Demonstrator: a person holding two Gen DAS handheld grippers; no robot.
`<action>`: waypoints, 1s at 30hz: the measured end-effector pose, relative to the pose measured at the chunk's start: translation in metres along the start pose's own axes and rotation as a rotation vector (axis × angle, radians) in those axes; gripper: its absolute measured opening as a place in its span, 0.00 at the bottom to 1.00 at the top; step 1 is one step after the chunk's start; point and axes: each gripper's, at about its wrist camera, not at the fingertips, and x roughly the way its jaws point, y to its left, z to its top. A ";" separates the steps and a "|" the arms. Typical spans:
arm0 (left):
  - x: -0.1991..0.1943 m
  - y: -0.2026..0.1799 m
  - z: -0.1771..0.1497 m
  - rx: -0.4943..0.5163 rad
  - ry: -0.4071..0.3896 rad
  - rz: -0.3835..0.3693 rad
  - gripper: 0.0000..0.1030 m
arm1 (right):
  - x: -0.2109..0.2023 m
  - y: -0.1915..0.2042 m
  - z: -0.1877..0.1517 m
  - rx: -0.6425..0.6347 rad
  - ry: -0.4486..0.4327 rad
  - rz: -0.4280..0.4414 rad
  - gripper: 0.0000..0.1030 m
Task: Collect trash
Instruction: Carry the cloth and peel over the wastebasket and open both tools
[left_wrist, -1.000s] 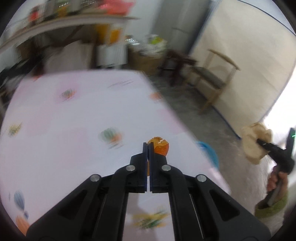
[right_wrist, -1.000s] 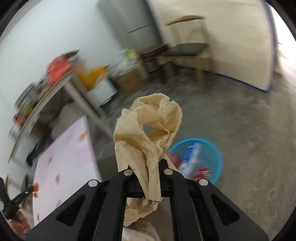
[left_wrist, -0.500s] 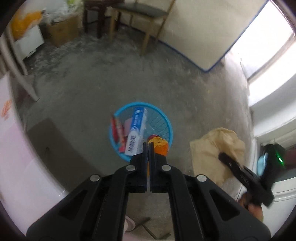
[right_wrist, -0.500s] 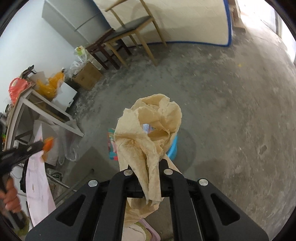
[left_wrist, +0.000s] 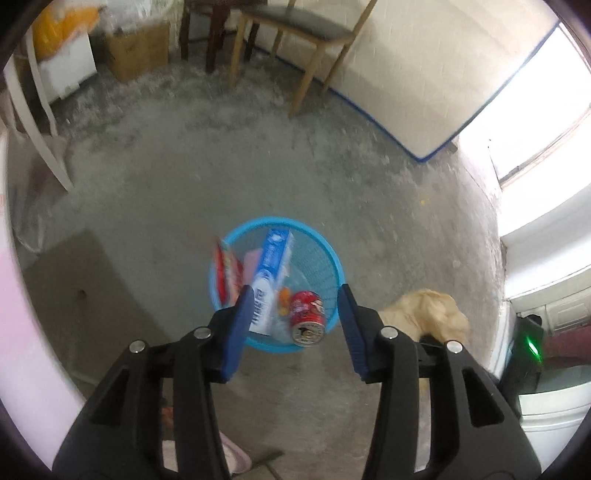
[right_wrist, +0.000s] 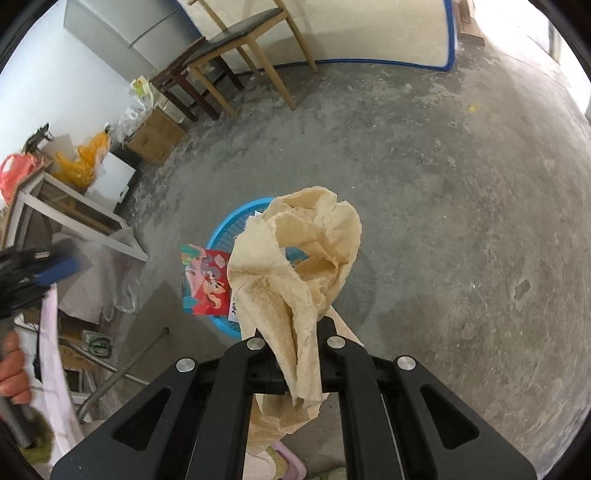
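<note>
Orange peel piece (left_wrist: 283, 295) has left the left claw (left_wrist: 293, 314) and now lies inside the blue basket (left_wrist: 328, 254) on the concrete floor (left_wrist: 369, 192); a second ago it was pinched over the pink bench. Left claw jaws have just been opening, nothing between them, hanging right above the basket. In basket: red can (left_wrist: 307, 314), blue-white toothpaste box (left_wrist: 269, 273), red printed packet (left_wrist: 225, 273) leaning on the left wall, peel between box and can. Right claw (right_wrist: 293, 332) clenched on crumpled tan paper (right_wrist: 295, 266), held up over the basket's near side, paper covering most of the basket rim in right wrist view; in left wrist view the paper (left_wrist: 424, 314) sits just right of the basket. Wooden chair (left_wrist: 295, 40) and cardboard box (left_wrist: 136, 48) stand well behind, against the wall. Person's hand (right_wrist: 13, 369) at left edge, gripping the left handle.
</note>
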 end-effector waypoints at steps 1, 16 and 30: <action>-0.012 0.001 -0.002 0.013 -0.014 0.005 0.46 | 0.008 0.007 0.006 -0.029 0.002 -0.007 0.04; -0.144 0.054 -0.108 0.005 -0.211 0.256 0.62 | 0.165 0.070 0.054 -0.257 0.142 -0.201 0.54; -0.181 0.091 -0.153 -0.081 -0.328 0.206 0.71 | 0.162 0.082 0.044 -0.183 0.114 -0.138 0.24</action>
